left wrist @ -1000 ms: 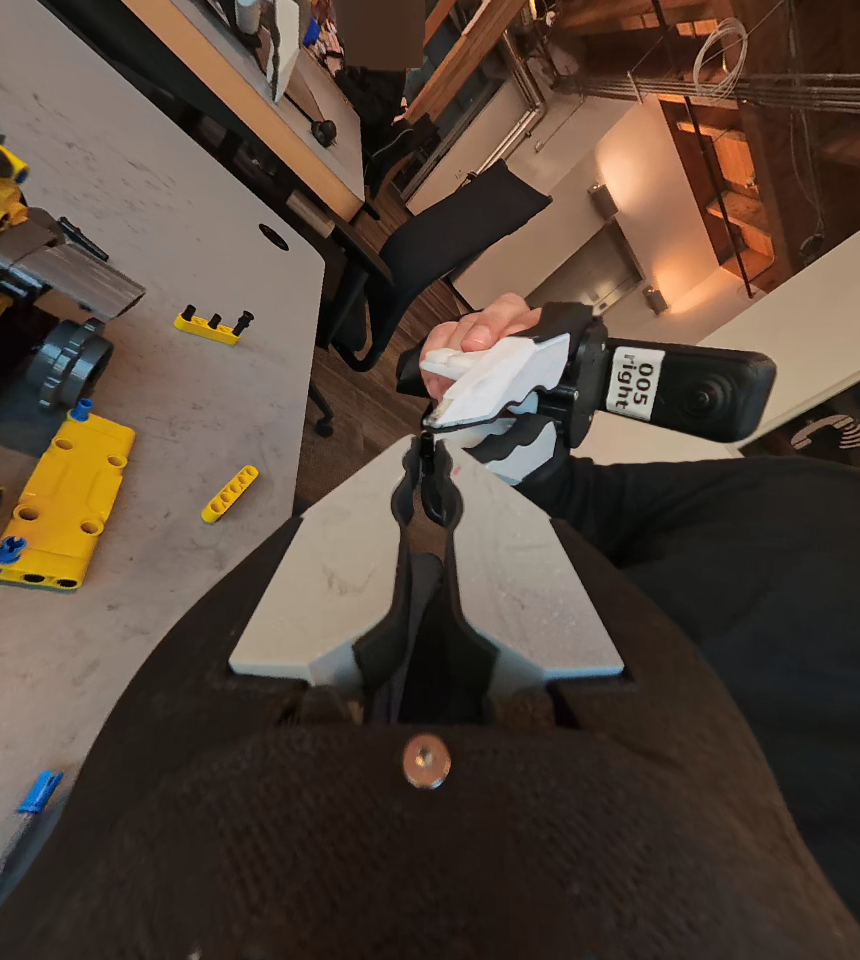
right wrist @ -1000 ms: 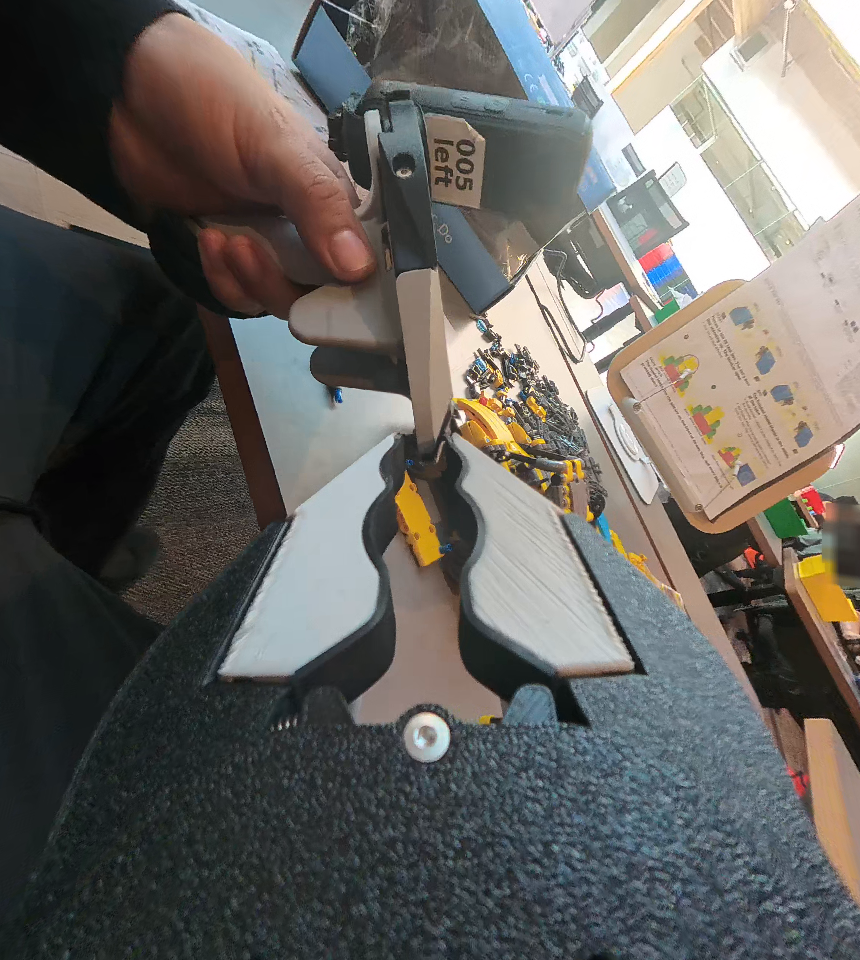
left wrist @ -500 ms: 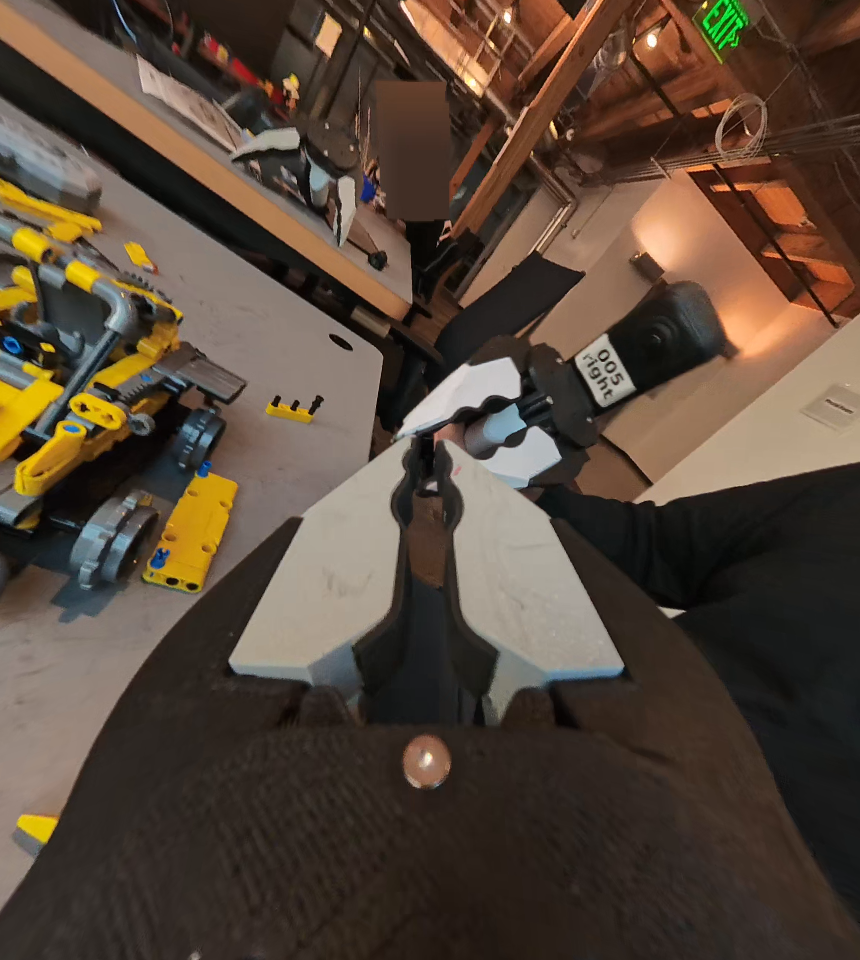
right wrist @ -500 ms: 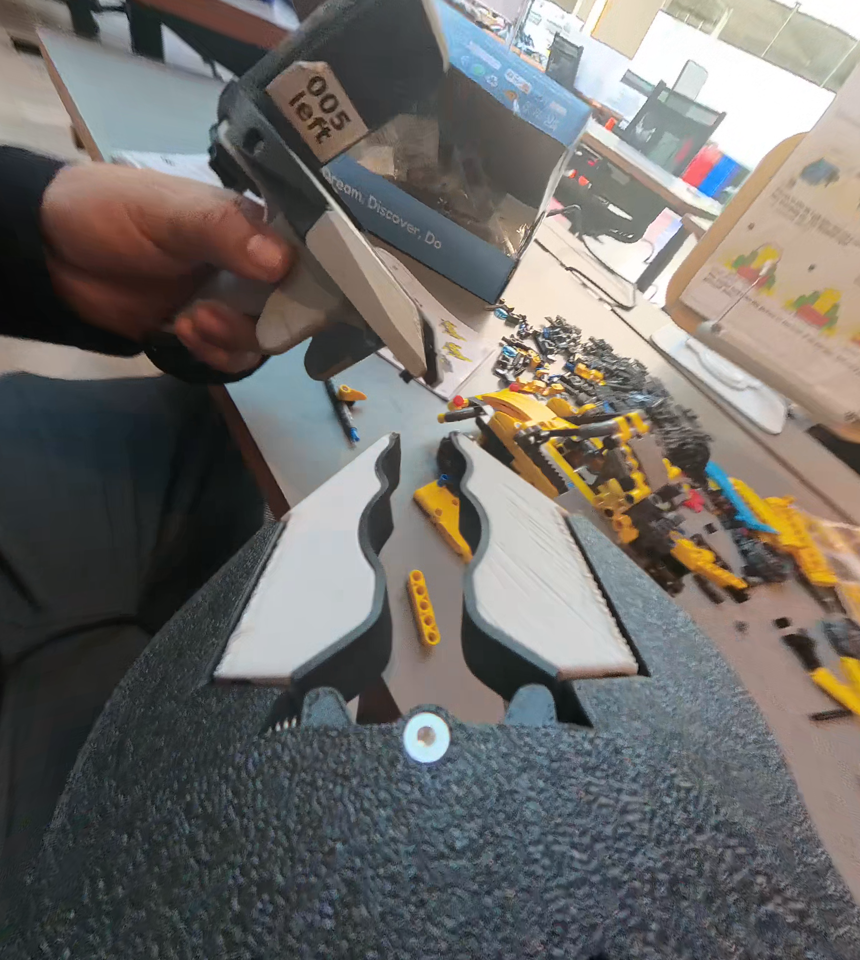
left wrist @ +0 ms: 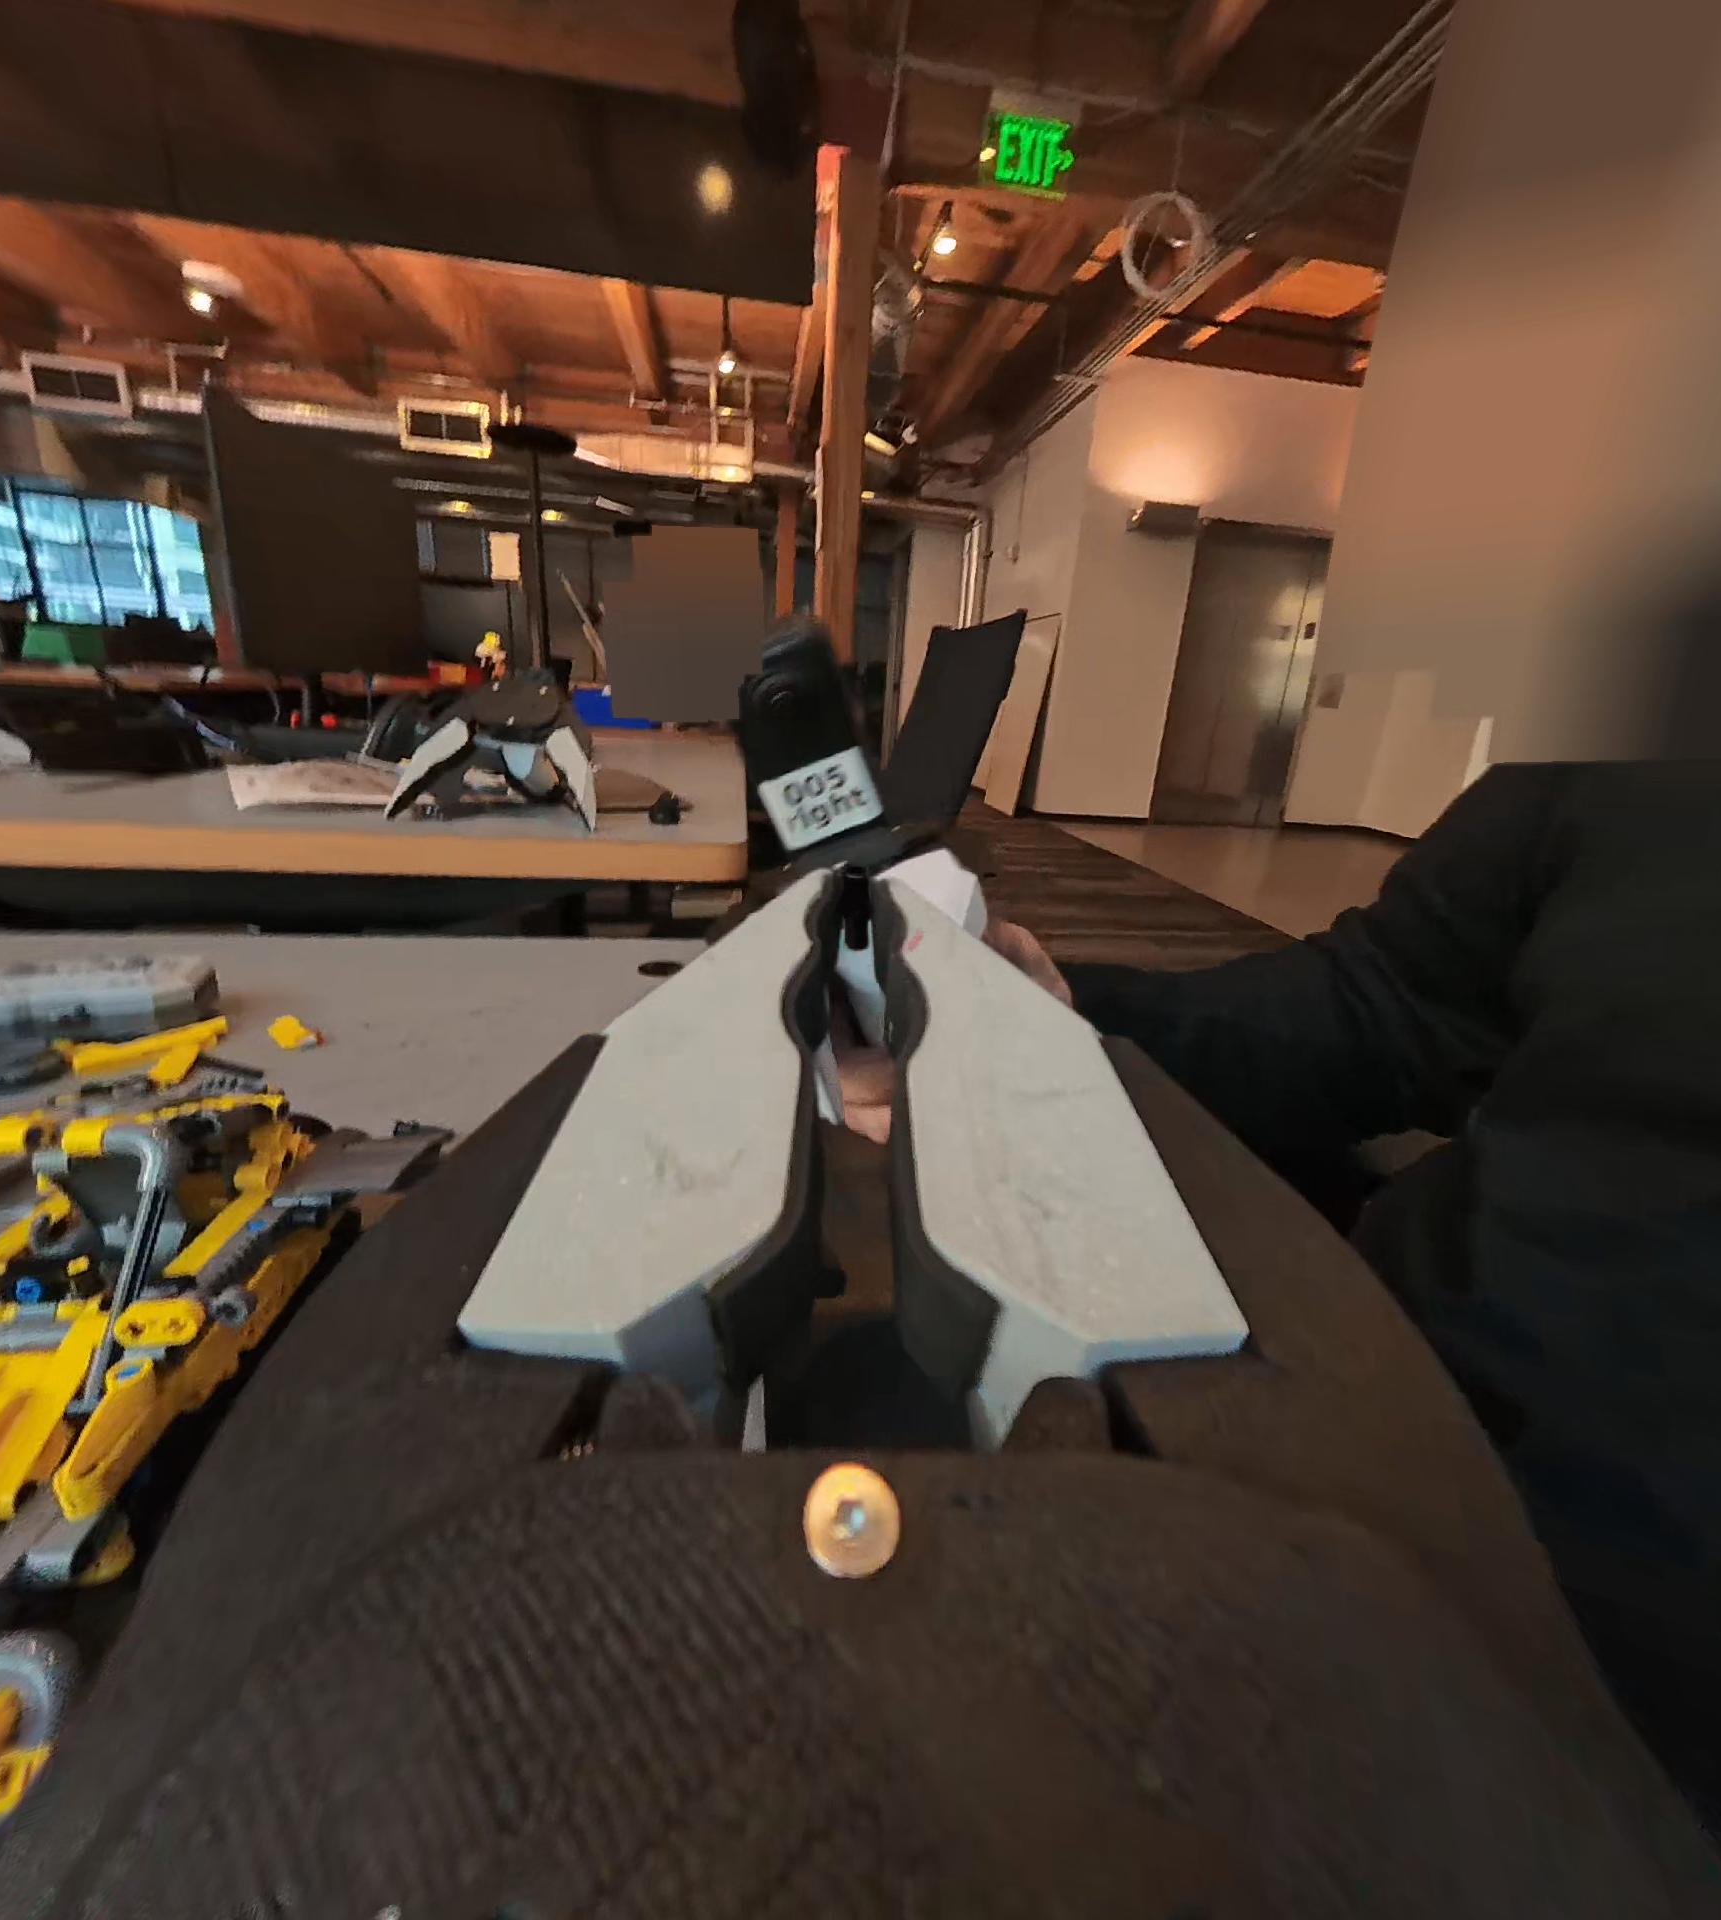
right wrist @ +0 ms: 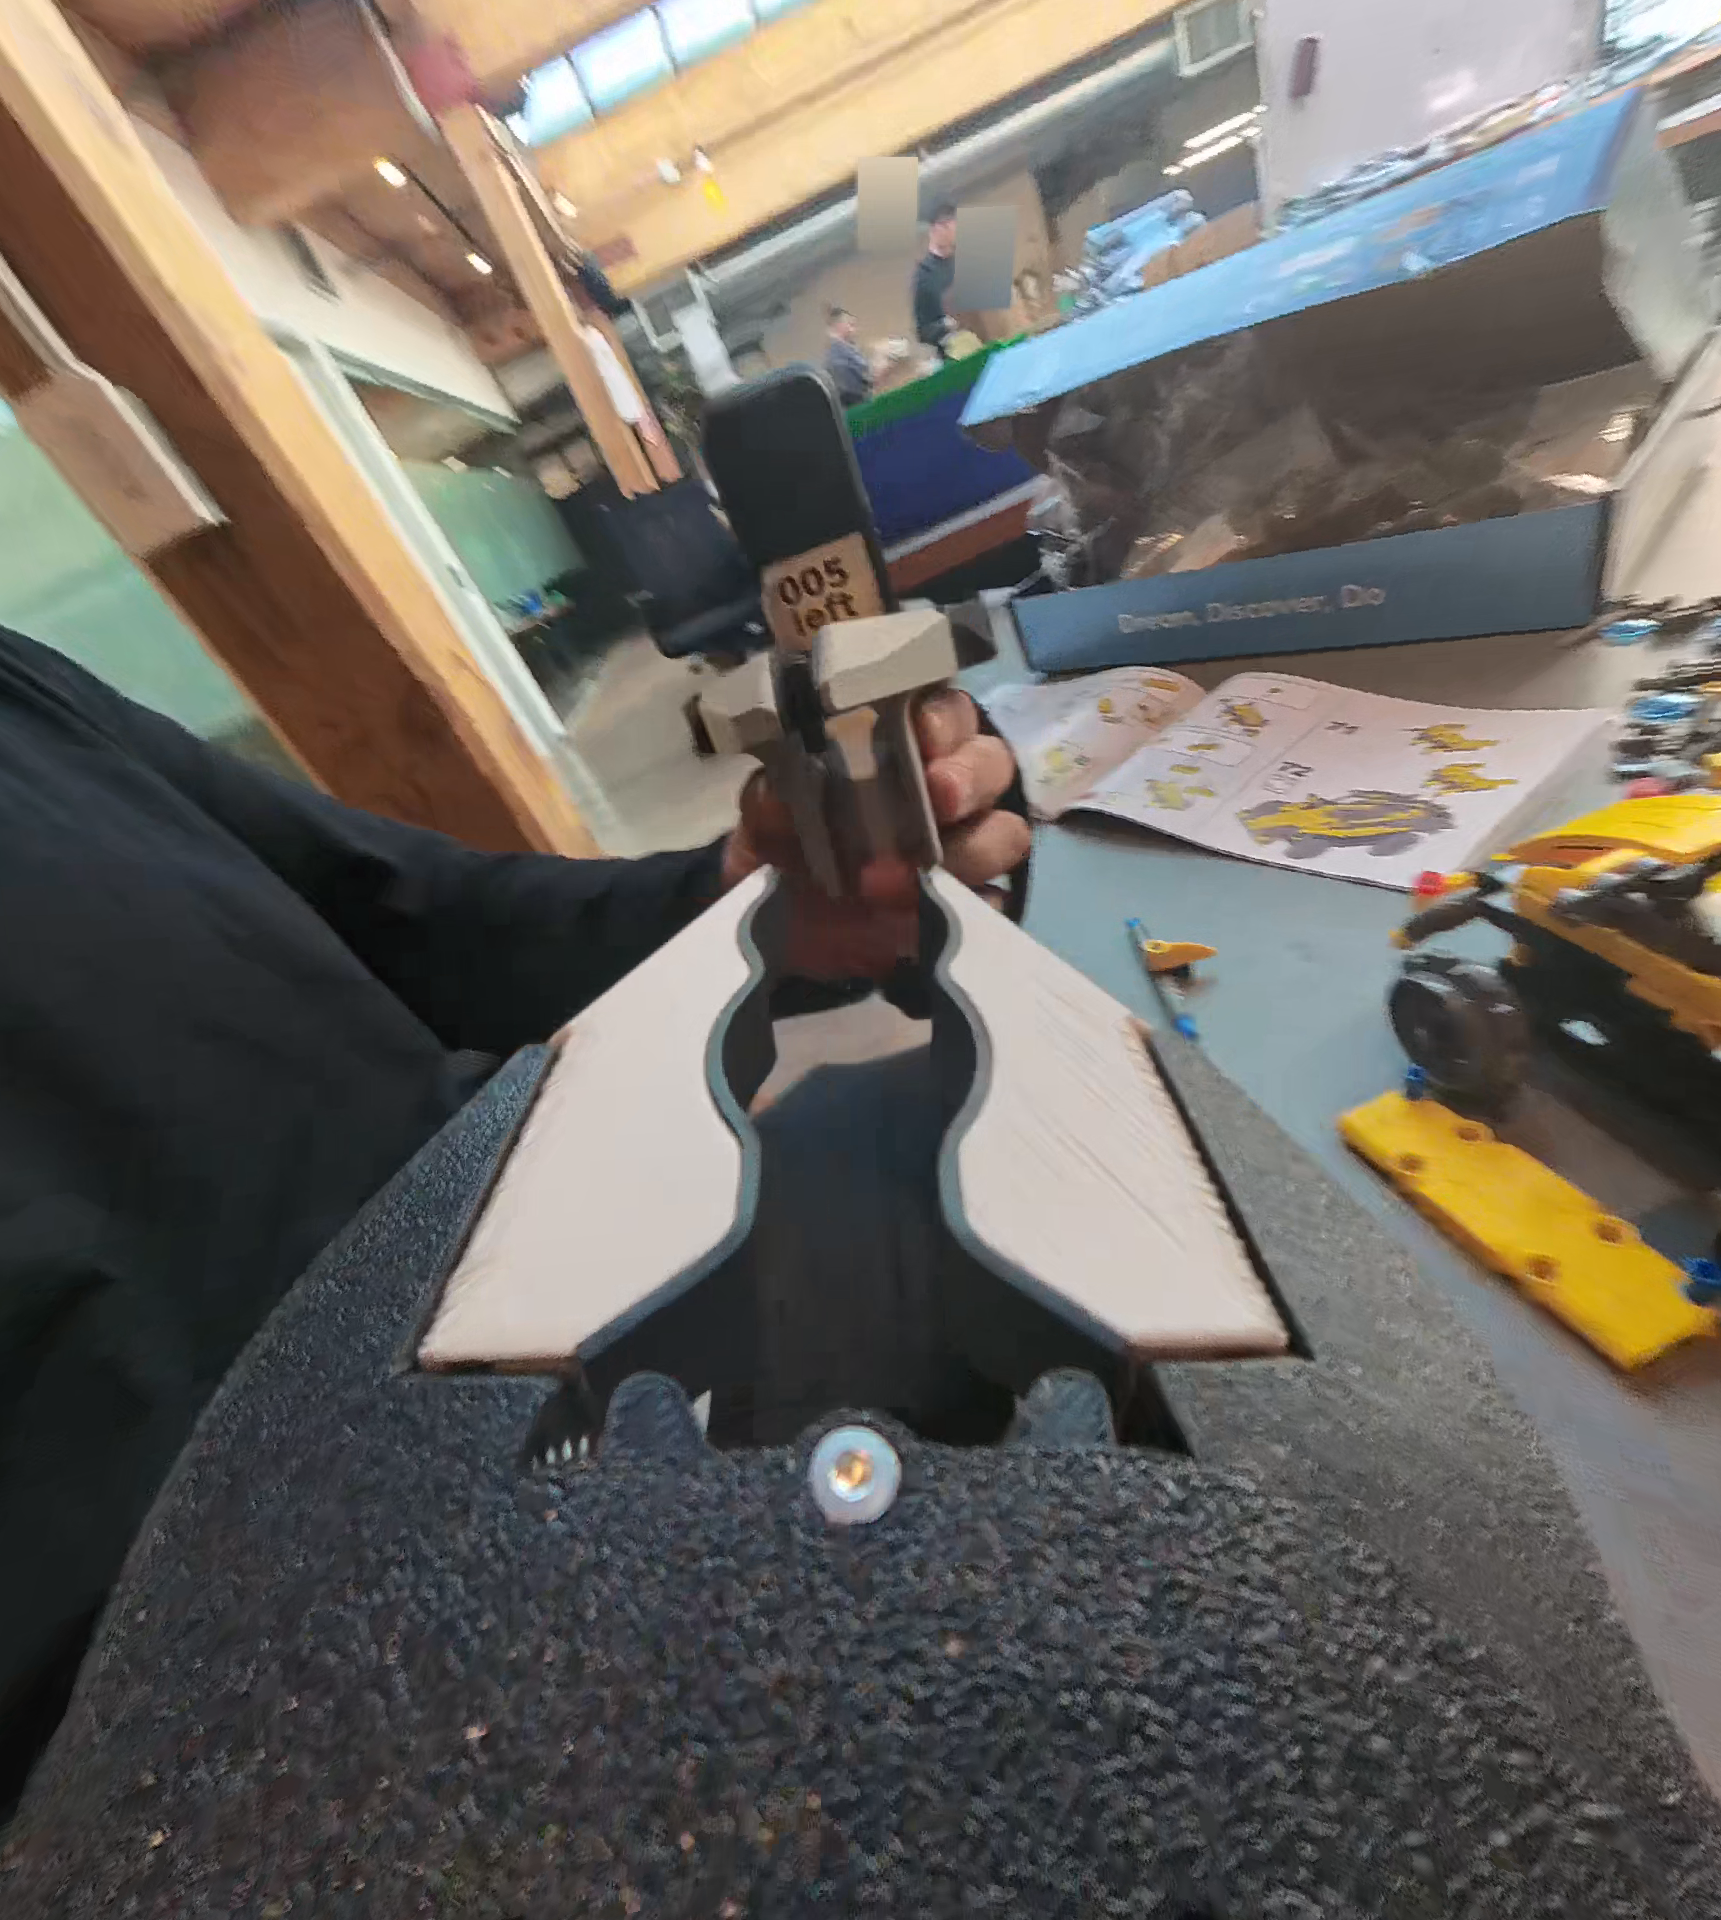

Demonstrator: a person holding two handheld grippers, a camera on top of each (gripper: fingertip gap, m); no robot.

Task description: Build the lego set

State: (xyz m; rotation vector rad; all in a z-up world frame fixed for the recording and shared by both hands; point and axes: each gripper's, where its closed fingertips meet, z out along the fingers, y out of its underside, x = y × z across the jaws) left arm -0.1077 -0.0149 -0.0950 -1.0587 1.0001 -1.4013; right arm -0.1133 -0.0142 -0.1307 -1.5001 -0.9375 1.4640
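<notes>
My left gripper [left wrist: 851, 891] is held up off the table, its jaws shut on a small black pin [left wrist: 851, 920] that stands between the fingertips. It points at the right gripper's body [left wrist: 814, 748], held by a hand just beyond it. My right gripper [right wrist: 845, 888] is open and empty. It points at the left gripper [right wrist: 840, 727], which I see end-on, close ahead, in a hand. Both are in front of a person in dark sleeves, off the near edge of the table [right wrist: 1282, 935].
A yellow and grey brick vehicle [left wrist: 56, 1247] stands on the table and also shows in the right wrist view [right wrist: 1666, 914]. A flat yellow plate [right wrist: 1521, 1226], an open instruction booklet [right wrist: 1303, 758] and a blue box [right wrist: 1355, 499] lie nearby. Another gripper [left wrist: 492, 748] rests on a far table. My left and right fingertips are right by each other. The flat yellow plate [right wrist: 1521, 1226] is about 15 cm from my right fingertips.
Both grippers have swung up from facing the table and now face each other level. The right gripper's jaws have opened wider. The left stays shut.
</notes>
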